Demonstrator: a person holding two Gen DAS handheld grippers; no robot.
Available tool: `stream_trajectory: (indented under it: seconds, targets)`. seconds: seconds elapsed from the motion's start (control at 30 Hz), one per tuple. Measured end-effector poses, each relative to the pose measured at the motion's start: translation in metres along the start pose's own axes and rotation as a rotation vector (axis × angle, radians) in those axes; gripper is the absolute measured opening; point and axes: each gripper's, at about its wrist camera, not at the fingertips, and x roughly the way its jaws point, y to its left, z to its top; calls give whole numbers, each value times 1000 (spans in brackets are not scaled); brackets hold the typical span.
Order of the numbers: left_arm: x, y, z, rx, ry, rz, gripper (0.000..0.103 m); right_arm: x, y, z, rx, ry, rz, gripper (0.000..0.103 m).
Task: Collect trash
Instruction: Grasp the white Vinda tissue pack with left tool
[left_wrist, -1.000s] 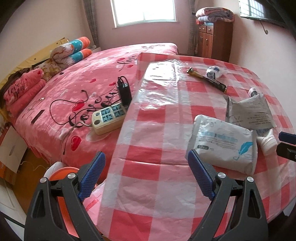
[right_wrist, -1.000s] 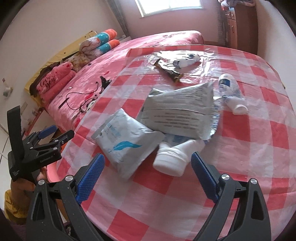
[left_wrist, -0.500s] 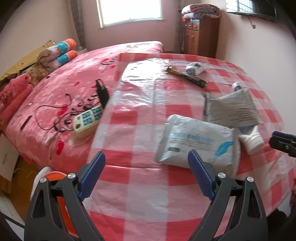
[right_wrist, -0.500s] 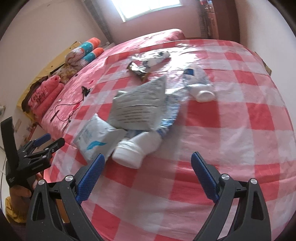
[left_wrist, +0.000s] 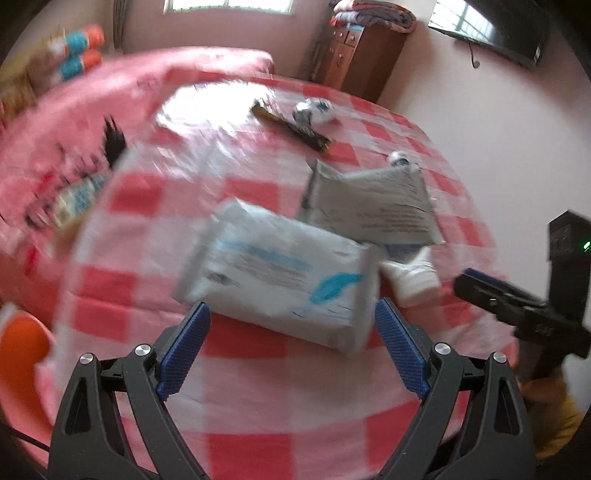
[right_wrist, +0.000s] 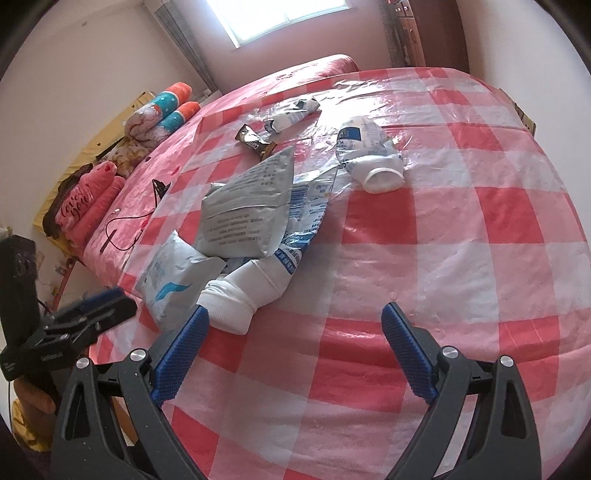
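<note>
Trash lies on a red-and-white checked cloth (right_wrist: 461, 236). A white pouch with a blue feather mark (left_wrist: 284, 273) lies just ahead of my open, empty left gripper (left_wrist: 291, 347); it also shows in the right wrist view (right_wrist: 173, 273). A grey foil bag (right_wrist: 247, 206) lies over a crushed white bottle (right_wrist: 243, 291). A second crushed bottle (right_wrist: 369, 155), a dark snack wrapper (right_wrist: 253, 142) and a crumpled white wrapper (right_wrist: 295, 110) lie farther back. My right gripper (right_wrist: 295, 350) is open and empty near the cloth's front edge.
A pink bed (right_wrist: 229, 107) with folded bedding (right_wrist: 159, 118) and a power strip with cables (left_wrist: 77, 195) lies left of the cloth. A wooden cabinet (left_wrist: 362, 55) stands at the back. An orange bin (left_wrist: 22, 339) sits low left.
My left gripper has moved right and closer to the feather pouch; its view is now blurred. My right gripper has swung right, so the trash sits further left in its view.
</note>
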Motion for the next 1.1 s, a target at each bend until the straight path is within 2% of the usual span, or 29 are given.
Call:
stream_trajectory:
  seconds: [0.1, 0.17, 0.27, 0.4, 0.53, 0.63, 0.77, 1.0, 1.1]
  targets:
    - [11, 7, 0, -92, 37, -66, 91, 3, -3, 1, 6, 4, 4, 93]
    - [20, 12, 2, -145, 55, -83, 91, 3, -6, 0, 9, 3, 5, 93]
    - [30, 16, 7, -195, 60, -81, 91, 3, -8, 0, 15, 1, 9, 93]
    - [37, 17, 19, -214, 37, -65, 91, 4, -13, 0, 24, 0, 10, 93]
    - [46, 14, 36, -205, 29, -14, 91, 3, -15, 0, 23, -5, 6, 93]
    - [56, 5, 51, -154, 44, 75, 91, 1, -14, 2, 12, -15, -1, 93]
    - [67, -2, 65, -114, 47, 140, 91, 0, -12, 6, -7, -24, -6, 93]
    - [73, -8, 78, -94, 56, 201, 91, 4, -8, 22, -25, -37, 2, 93]
    - [78, -11, 79, -61, 62, 226, 96, 9, -9, 30, -14, -33, 14, 93]
